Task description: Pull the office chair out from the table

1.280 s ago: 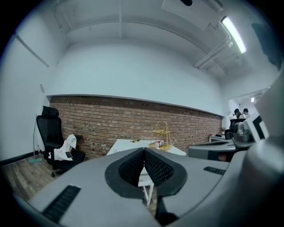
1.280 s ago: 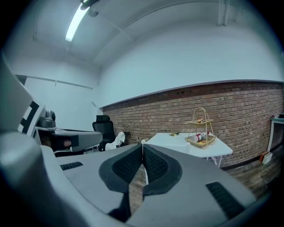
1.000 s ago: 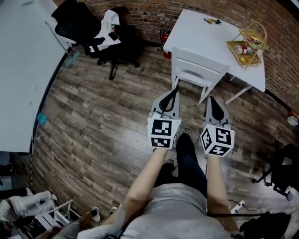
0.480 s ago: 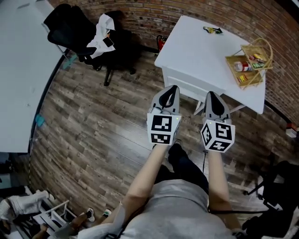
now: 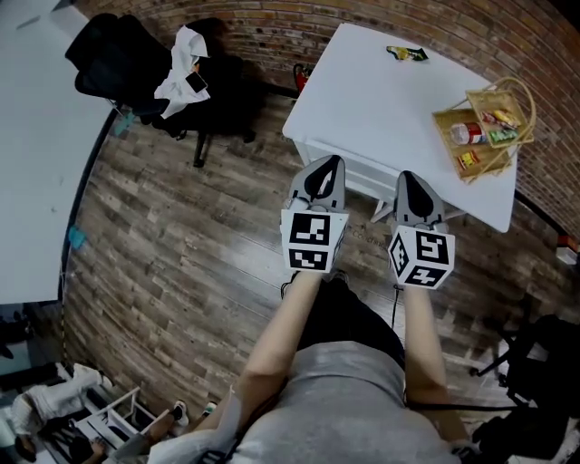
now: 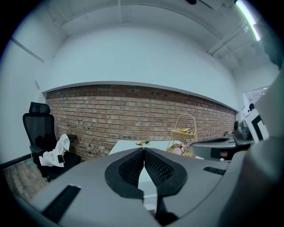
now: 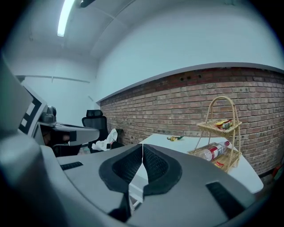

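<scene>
Left gripper and right gripper, both closed and empty, hover near the white table, so the tucked-in chair is not yet gripped or pulled.

A two-tier woven wicker basket stand sits at two o'clock with a clear plastic bottle with a red label lying in it, and a small green-and-yellow wrapper lies at one o'clock. A crumpled white cloth hangs at eleven o'clock. A red fire extinguisher stands at twelve against the red-brown brick wall, above the grey-brown wood plank floor.
</scene>
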{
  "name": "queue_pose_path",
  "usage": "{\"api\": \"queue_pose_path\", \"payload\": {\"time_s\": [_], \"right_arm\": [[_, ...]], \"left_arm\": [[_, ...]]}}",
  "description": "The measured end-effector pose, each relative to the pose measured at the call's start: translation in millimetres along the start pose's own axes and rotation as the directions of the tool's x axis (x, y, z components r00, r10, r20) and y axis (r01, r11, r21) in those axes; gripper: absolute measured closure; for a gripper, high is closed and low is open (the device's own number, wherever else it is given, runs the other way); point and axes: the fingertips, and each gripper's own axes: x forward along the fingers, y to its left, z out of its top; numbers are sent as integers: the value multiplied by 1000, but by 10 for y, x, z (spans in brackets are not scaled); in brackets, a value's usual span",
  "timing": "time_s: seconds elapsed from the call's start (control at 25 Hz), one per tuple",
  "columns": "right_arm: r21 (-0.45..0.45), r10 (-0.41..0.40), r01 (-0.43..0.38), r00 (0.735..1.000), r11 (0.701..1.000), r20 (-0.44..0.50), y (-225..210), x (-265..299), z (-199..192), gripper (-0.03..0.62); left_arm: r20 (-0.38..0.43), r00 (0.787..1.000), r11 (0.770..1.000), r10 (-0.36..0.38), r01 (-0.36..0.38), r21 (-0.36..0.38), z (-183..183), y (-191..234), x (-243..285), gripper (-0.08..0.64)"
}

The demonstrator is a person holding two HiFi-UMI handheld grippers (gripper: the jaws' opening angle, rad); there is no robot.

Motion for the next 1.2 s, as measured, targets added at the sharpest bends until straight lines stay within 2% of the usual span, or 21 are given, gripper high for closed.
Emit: {"api": "queue_pose_path", "payload": {"time_s": [0.36, 0.48, 0.6, 0.8, 0.88, 0.92, 1.04, 1.12, 1.2], "right_arm": [[-52, 25, -31, 994, 998, -106, -24, 414, -214, 575], [-28, 6, -10, 992, 1000, -128, -68, 617, -239, 575], [-63, 1, -11, 987, 998, -162, -95, 796, -258, 575], [-144, 42, -81, 965, 986, -258, -44, 993, -386, 575], [-167, 56, -107, 956, 980, -287, -22, 1052, -435, 575], [-176, 57, -115, 952, 978, -301, -24, 1078, -466, 574], [-180, 56, -125, 937, 976, -344, -44, 1119, -555, 575], [-189, 76, -153, 928, 970, -365, -20, 1154, -585, 575], [-221, 113, -211, 916, 952, -385, 49, 1209, -619, 574]], "left_arm": [[-112, 992, 997, -65, 69, 32, -241, 115, 470, 546], [-121, 982, 988, -142, 148, 35, -243, 132, 687, 546], [-174, 954, 964, -246, 259, 55, -283, 102, 899, 546], [-299, 900, 907, -318, 381, 182, -476, 141, 1106, 546], [-335, 874, 881, -352, 430, 198, -556, 143, 1157, 546], [-359, 853, 864, -378, 465, 195, -595, 120, 1173, 546], [-424, 781, 799, -458, 571, 189, -667, -5, 1178, 546], [-457, 749, 750, -480, 621, 229, -694, -66, 1197, 545], [-494, 722, 692, -485, 662, 287, -742, -96, 1219, 545]]}}
